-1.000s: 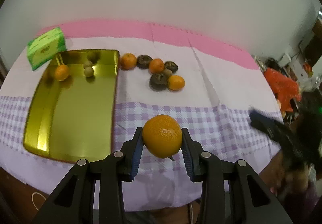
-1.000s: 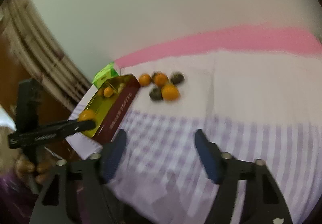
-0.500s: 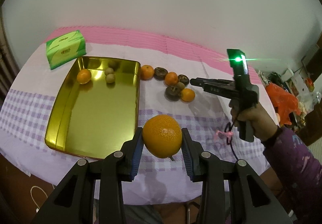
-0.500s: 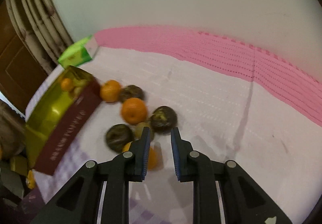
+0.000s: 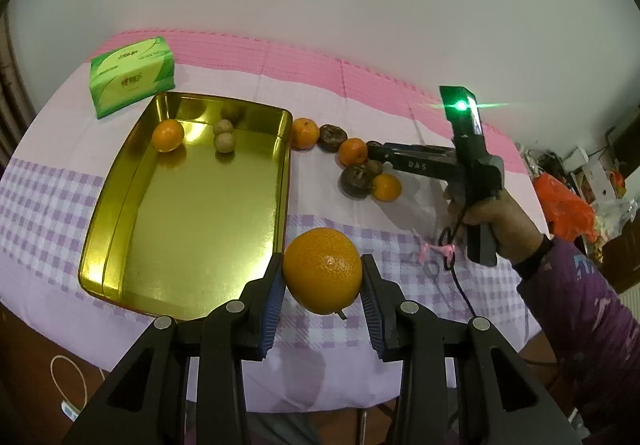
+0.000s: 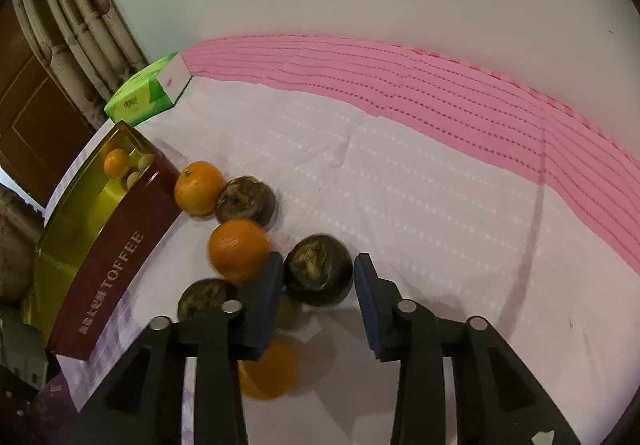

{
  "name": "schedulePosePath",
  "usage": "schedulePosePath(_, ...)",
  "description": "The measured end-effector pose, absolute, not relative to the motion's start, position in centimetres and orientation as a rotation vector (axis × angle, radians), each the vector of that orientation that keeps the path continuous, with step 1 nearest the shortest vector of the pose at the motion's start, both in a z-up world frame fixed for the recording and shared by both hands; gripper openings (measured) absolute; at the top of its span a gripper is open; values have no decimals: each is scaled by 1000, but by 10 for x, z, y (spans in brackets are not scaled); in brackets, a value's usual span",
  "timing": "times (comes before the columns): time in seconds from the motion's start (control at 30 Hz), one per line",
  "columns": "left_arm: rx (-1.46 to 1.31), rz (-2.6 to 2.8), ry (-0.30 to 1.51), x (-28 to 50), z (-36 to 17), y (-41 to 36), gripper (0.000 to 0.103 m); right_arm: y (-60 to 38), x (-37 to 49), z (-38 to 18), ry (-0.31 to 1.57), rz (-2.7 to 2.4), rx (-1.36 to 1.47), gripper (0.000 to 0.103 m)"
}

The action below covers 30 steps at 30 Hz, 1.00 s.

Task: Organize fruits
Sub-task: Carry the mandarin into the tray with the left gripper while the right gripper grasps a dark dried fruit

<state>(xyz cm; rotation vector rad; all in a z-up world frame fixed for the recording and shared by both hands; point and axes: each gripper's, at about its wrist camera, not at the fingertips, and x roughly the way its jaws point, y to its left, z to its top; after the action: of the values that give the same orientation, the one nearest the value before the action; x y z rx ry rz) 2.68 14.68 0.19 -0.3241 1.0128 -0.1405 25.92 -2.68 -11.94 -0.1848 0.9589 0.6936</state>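
Note:
My left gripper [image 5: 322, 279] is shut on an orange [image 5: 322, 270], held above the table's near edge, right of the gold tray [image 5: 120, 205]. The tray holds one orange [image 5: 168, 134] and two small brown fruits [image 5: 224, 142]. My right gripper [image 6: 318, 277] is open, its jaws on either side of a dark brown fruit [image 6: 319, 274] on the cloth; it also shows in the left wrist view [image 5: 374, 151]. Around it lie oranges [image 6: 239, 248] and dark fruits [image 6: 247, 200] in a loose cluster [image 5: 352, 165].
A green tissue box [image 5: 132, 75] stands behind the tray; it also shows in the right wrist view [image 6: 146, 97]. The tray's red side wall [image 6: 120, 265] faces the cluster. A wall rises behind the table. Clutter [image 5: 564, 201] sits off the right end.
My right gripper has moved in over the fruit cluster and opened around a dark fruit. My left gripper still holds the orange, and its view has shifted to take in more of the table.

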Motion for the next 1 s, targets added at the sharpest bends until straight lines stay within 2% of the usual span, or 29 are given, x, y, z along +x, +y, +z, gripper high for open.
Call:
schedulePosePath(0.07, -317, -138, 1014, 28, 1, 147, 38, -25, 264, -123, 978, 702, -175, 42)
schedulePosePath(0.2, -318, -136, 1012, 30, 2, 146, 38, -30, 261, -121, 968, 686, -196, 34)
schedulePosePath(0.47, -330, -93, 979, 34, 4, 164, 38, -103, 211, -103, 830, 542, -131, 33)
schedulePosePath(0.67, -304, -22, 946, 40, 1, 189, 38, -160, 184, -116, 798, 375, -24, 33)
schedulePosePath(1.0, -165, 51, 963, 73, -26, 216, 38, -173, 178, -130, 791, 288, 46, 33)
